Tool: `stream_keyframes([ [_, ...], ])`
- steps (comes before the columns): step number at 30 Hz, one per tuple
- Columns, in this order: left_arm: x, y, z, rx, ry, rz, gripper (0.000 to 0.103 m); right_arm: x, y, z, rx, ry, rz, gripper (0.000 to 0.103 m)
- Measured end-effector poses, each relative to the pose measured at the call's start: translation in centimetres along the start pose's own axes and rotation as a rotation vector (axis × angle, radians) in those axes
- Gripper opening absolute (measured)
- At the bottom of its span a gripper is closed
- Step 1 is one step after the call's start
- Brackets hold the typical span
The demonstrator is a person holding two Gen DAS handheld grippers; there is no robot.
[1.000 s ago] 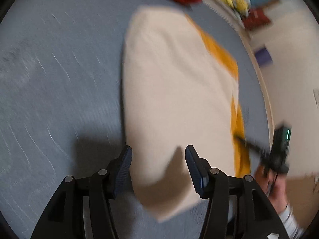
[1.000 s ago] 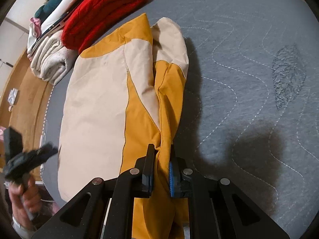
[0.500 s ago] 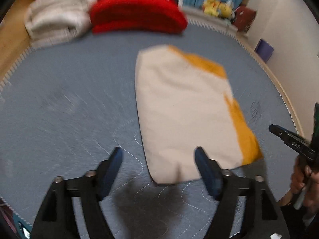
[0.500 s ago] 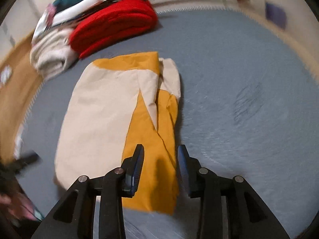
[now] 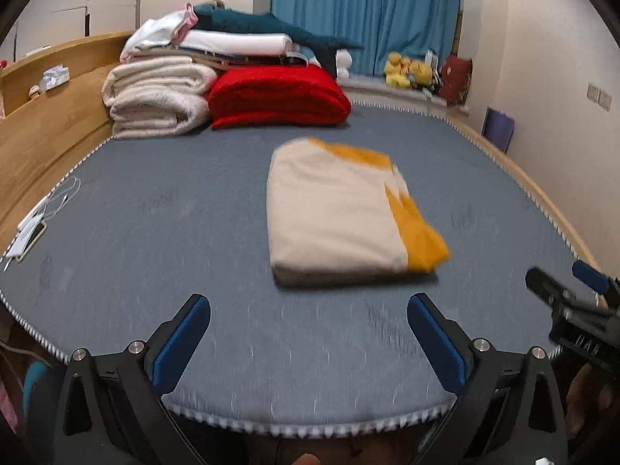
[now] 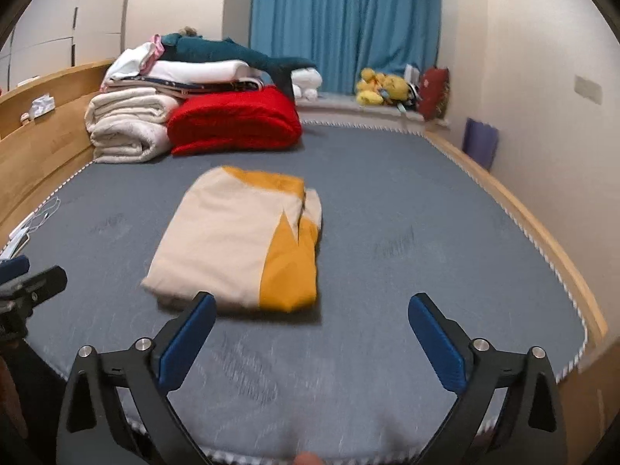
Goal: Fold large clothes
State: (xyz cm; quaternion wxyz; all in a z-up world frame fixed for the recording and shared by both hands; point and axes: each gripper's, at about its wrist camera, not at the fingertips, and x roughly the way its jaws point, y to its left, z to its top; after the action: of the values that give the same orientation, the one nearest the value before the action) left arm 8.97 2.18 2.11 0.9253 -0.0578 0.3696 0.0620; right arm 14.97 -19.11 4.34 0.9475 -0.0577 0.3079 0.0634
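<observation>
In the left wrist view, the left gripper (image 5: 309, 312) stands spread wide with nothing between its blue pads (image 5: 181, 339); its jaws have just been opening. The cream and orange garment (image 5: 341, 213) lies as a compact folded rectangle near the middle of the bed (image 5: 155, 232), toward the near edge, well apart from either gripper. Judging from its tidy outline, the fold looks complete and the piece has been let go. What remains, if anything, would be a last smoothing or moving it to the stack of folded bedding (image 5: 159, 97) and the red blanket (image 5: 277, 97) at the far left corner by the headboard. The right gripper (image 5: 569, 294) shows only in part at the right edge, blurred, so its jaws cannot be read from here. The garment's near edge is smeared by motion, and its underside layers are hidden.

In the right wrist view, the right gripper (image 6: 312, 314) is likewise spread wide and empty, its jaws having just been opening. The garment sits ahead and slightly left, the orange panel at its right side. A tucked sleeve or seam there is hard to make out. The left gripper appears only as a dark blurred piece at the left edge. A phone and cable (image 6: 27, 228) lie at the bed's left edge, barely legible.
</observation>
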Motion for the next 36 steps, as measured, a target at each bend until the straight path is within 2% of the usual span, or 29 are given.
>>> stream_keyframes([
  [3, -0.1, -0.2, -1.1, -0.001, 0.061, -0.022, 0.101, -1.2, -0.1, -2.0, 0.059, 0.054, 0.013, 0.101],
  [7, -0.1, -0.7, -0.5, 0.015, 0.005, 0.009, 0.101, -0.7, 0.2, -2.2, 0.048, 0.052, 0.023, 0.103],
  [15, 0.6, 0.2, -1.4, -0.073, 0.023, -0.009, 0.101, -0.2, 1.2, -2.3, 0.007, 0.039, 0.037, 0.103],
  [36, 1.9, -1.3, -1.1, -0.031, 0.014, -0.03, 0.101, 1.1, 2.5, -2.0, -0.021, 0.047, 0.065, 0.103],
])
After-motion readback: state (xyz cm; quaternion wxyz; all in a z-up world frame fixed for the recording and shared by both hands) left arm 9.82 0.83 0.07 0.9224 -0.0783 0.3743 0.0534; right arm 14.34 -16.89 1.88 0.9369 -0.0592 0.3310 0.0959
